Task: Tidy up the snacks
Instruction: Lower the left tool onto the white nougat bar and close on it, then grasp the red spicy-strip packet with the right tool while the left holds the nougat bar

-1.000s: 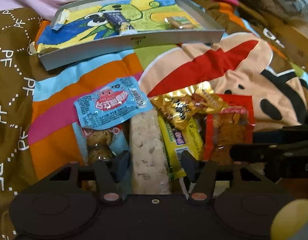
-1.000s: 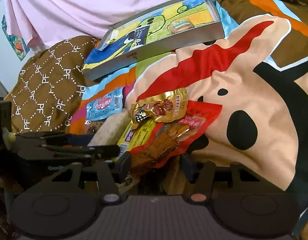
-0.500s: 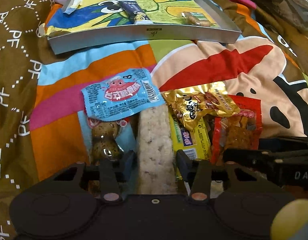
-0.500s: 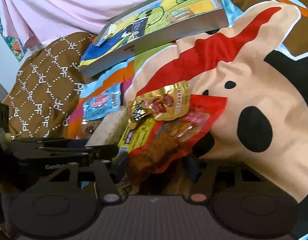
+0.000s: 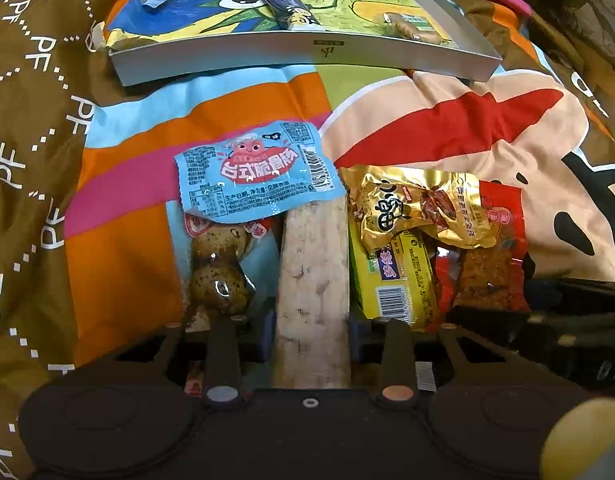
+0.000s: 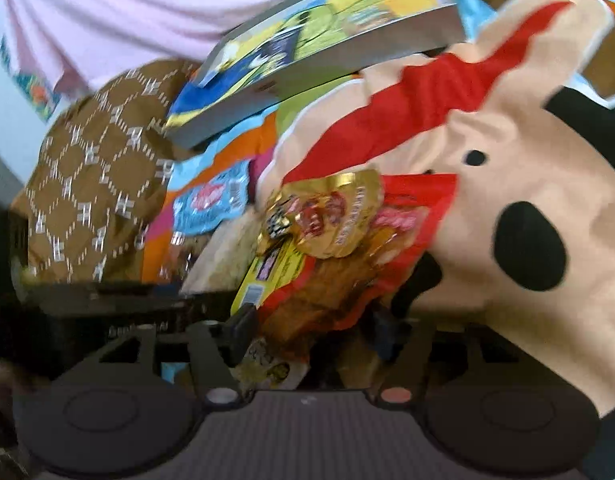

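Note:
A heap of snacks lies on a colourful cartoon blanket. My left gripper (image 5: 309, 330) is shut on a long pale rice bar (image 5: 312, 276). Beside the bar lie a blue sausage packet (image 5: 255, 172), a clear pack of brown eggs (image 5: 219, 272), a yellow packet (image 5: 399, 280), a gold packet (image 5: 423, 208) and a red packet (image 5: 487, 268). My right gripper (image 6: 311, 326) has its jaws on either side of the red packet (image 6: 347, 276), still apart; the view is blurred. A grey tray (image 5: 307, 56) with a cartoon lining stands behind the heap and holds a dark bar (image 5: 287, 4) and a small brown snack (image 5: 407, 26).
A brown patterned cloth (image 5: 23, 120) covers the left side. A person in a pink shirt (image 6: 147, 12) sits behind the tray (image 6: 327, 60). The right gripper's black body (image 5: 567, 320) lies low at the right of the left wrist view.
My left gripper has closed in on the rice bar and moved forward toward the tray. My right gripper has pushed forward around the red packet, and its jaws have narrowed a little.

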`<control>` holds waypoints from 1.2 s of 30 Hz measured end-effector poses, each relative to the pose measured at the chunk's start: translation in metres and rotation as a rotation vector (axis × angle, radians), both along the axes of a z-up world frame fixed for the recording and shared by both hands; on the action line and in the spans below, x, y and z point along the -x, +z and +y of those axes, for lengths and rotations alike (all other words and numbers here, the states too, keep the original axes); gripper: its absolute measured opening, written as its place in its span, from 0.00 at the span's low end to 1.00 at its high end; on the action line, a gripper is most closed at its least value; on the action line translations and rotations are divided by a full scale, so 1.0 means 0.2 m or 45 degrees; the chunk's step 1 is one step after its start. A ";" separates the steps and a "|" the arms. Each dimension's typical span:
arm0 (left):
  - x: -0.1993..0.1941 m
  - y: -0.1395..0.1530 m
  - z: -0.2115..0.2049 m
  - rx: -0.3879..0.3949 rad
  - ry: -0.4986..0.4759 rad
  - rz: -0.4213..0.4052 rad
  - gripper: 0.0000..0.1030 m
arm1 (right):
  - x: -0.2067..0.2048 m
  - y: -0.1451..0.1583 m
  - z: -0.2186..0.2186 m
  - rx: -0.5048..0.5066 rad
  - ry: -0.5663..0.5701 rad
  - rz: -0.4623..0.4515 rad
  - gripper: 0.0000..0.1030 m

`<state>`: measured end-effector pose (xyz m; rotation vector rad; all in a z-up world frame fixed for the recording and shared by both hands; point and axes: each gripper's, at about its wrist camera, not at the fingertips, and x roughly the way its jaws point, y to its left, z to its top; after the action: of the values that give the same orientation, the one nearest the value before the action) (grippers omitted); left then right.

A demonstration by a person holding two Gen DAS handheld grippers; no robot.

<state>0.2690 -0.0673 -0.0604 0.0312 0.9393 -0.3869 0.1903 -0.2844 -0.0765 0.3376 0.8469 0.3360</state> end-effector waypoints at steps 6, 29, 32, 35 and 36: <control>0.00 0.01 -0.02 -0.026 0.029 0.019 0.35 | 0.04 0.03 0.01 0.027 -0.027 -0.029 0.45; 0.04 0.05 -0.05 -0.036 0.119 0.065 0.34 | -0.02 -0.01 -0.19 -0.282 -0.195 0.056 0.25; 0.07 0.07 -0.05 -0.020 0.137 0.075 0.34 | 0.00 0.02 -0.16 -0.214 -0.175 0.021 0.25; 0.09 0.08 -0.05 -0.022 0.149 0.103 0.34 | 0.04 0.07 -0.13 -0.100 -0.147 -0.020 0.25; 0.10 0.08 -0.05 -0.028 0.149 0.114 0.34 | 0.06 0.08 -0.11 -0.042 -0.136 -0.044 0.25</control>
<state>0.2495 -0.0770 -0.0435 -0.0209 1.0287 -0.2714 0.1777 -0.3071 -0.0597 0.4052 0.7866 0.2558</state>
